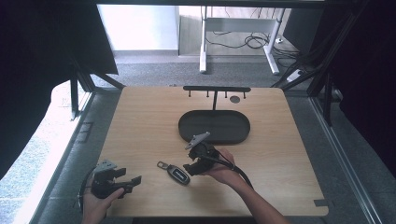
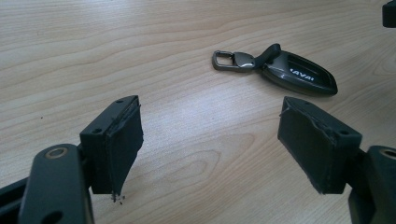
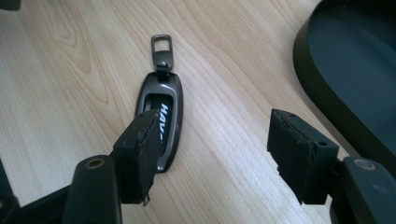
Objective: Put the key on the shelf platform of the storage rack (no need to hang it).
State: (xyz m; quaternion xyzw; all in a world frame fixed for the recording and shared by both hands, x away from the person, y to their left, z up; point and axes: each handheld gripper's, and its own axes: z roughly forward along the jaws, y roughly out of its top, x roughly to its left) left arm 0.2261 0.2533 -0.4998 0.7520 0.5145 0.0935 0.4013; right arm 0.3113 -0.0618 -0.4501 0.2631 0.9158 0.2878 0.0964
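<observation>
A dark car key fob [image 1: 178, 173] with a metal clip lies flat on the wooden table [image 1: 140, 121], near the front middle. In the right gripper view the key fob [image 3: 161, 116] lies under and just beyond my left-hand jaw, with white lettering on it. My right gripper [image 1: 195, 167] sits right beside the fob, open [image 3: 210, 158] and holding nothing. My left gripper [image 1: 127, 183] rests at the front left, open [image 2: 210, 149], with bare wood between its jaws. The key fob [image 2: 299, 74] lies farther off in the left gripper view.
A dark oval tray [image 1: 214, 126] sits behind the right gripper, its rim [image 3: 322, 93] close at the right of that view. A black rack [image 1: 216, 89] with small hooks stands at the table's far edge. A small round disc [image 1: 235, 99] lies beside it.
</observation>
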